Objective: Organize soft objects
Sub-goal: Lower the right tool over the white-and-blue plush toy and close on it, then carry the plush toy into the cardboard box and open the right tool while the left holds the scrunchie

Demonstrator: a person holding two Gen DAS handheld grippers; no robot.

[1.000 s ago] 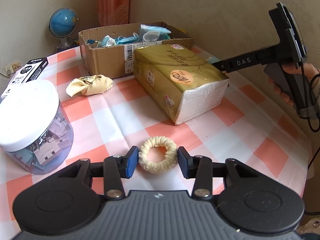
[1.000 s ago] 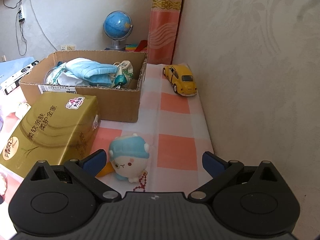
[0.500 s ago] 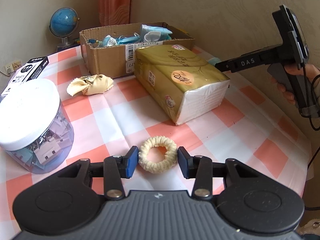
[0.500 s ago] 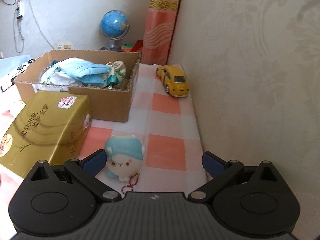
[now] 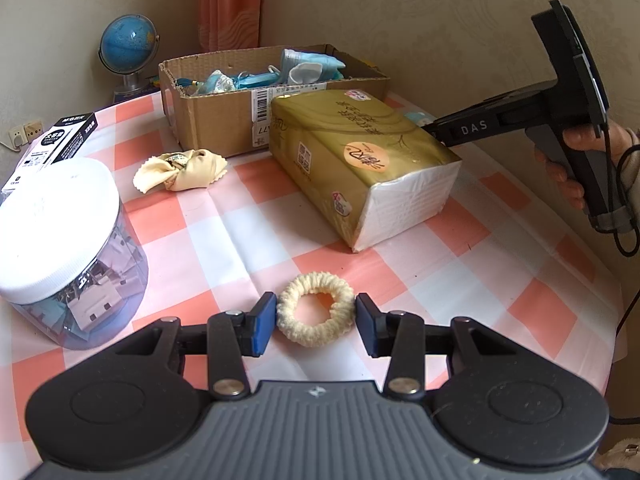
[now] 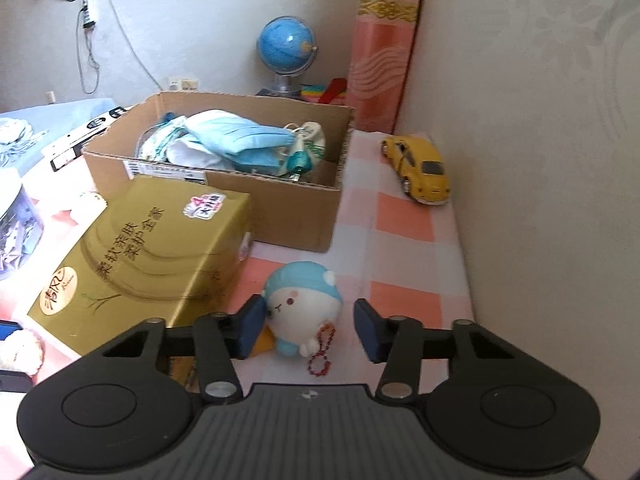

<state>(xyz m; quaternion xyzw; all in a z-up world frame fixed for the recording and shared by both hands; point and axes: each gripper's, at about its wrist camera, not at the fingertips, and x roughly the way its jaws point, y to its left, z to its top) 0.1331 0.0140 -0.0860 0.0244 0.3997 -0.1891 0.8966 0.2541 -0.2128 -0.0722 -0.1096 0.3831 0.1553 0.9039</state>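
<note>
Checked tablecloth [image 5: 248,216]; both hand-held grippers parted: left [image 5: 316,322] straddling fuzzy scrunchie [image 5: 316,314], right [image 6: 310,330] straddling squishy toy [image 6: 300,308].

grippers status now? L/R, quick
Left gripper: open, fingers either side of the cream scrunchie, not clamped.
Right gripper: open around the blue-capped plush toy, not gripping yet.

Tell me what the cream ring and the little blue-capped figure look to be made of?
The cream ring looks like a fuzzy knitted or terry fabric hair tie: ribbed, matte, puckered. The blue-capped figure looks like soft foam or rubbery plastic with a smooth, faintly glossy skin and printed face; which one I can't tell.
</note>
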